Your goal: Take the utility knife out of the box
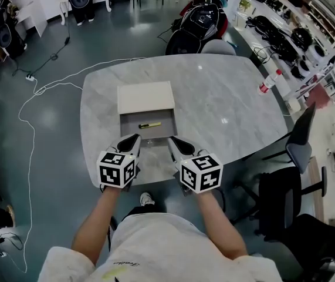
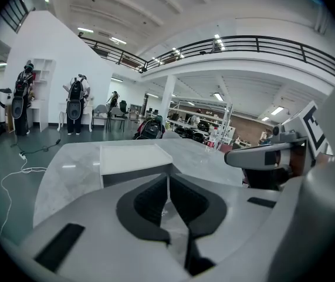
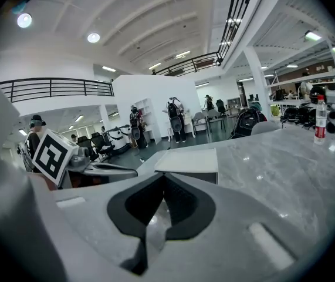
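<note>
In the head view a grey open box (image 1: 146, 124) lies on the marble table (image 1: 214, 98), its cream lid (image 1: 145, 97) lying just behind it. Inside the box rests a small yellow-and-black utility knife (image 1: 149, 125). My left gripper (image 1: 135, 137) hovers at the box's near left corner, jaws shut and empty. My right gripper (image 1: 171, 140) hovers at the near right corner, jaws also shut and empty. The left gripper view shows the lid (image 2: 133, 158) beyond the closed jaws (image 2: 168, 178); the right gripper view shows the lid (image 3: 188, 160) past the closed jaws (image 3: 163, 178). The knife is hidden in both gripper views.
A plastic bottle (image 1: 269, 81) with a red cap stands at the table's right edge. A dark chair (image 1: 299, 143) stands to the right, bags (image 1: 199, 22) behind the table's far side. A white cable (image 1: 29, 122) runs over the floor at left.
</note>
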A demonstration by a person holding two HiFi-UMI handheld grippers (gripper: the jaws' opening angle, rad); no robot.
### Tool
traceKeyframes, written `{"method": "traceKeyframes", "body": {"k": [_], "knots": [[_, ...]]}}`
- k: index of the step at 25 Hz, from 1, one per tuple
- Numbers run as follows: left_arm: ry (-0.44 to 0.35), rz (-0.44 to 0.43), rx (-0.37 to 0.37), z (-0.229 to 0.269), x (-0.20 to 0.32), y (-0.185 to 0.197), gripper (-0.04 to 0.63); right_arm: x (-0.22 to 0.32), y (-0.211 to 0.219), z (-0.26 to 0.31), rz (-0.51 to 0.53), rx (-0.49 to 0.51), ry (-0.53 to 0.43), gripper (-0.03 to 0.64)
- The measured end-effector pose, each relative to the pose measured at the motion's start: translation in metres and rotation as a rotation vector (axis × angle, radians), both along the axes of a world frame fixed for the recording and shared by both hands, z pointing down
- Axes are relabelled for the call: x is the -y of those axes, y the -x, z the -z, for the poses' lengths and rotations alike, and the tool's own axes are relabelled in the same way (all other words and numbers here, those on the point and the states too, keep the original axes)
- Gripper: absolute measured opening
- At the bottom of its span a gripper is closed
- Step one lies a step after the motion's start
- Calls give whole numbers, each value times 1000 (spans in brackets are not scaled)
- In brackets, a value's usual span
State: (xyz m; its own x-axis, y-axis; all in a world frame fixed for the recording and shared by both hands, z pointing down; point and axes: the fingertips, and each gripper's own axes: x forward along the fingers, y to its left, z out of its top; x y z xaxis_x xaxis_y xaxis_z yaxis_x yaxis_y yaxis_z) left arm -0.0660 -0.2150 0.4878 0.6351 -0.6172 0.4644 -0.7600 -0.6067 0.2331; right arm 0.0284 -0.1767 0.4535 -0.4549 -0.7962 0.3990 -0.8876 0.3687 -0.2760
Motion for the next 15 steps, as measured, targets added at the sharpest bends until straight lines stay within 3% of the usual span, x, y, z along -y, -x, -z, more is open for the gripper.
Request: {"method": "traceKeyframes", "body": {"k": [9, 15], "knots": [[20, -31, 21, -13, 38, 12, 18, 35, 13, -5, -8, -10, 13, 5], [41, -74, 73, -27, 47, 7, 20, 48, 11, -12, 5, -5, 20, 5]]}}
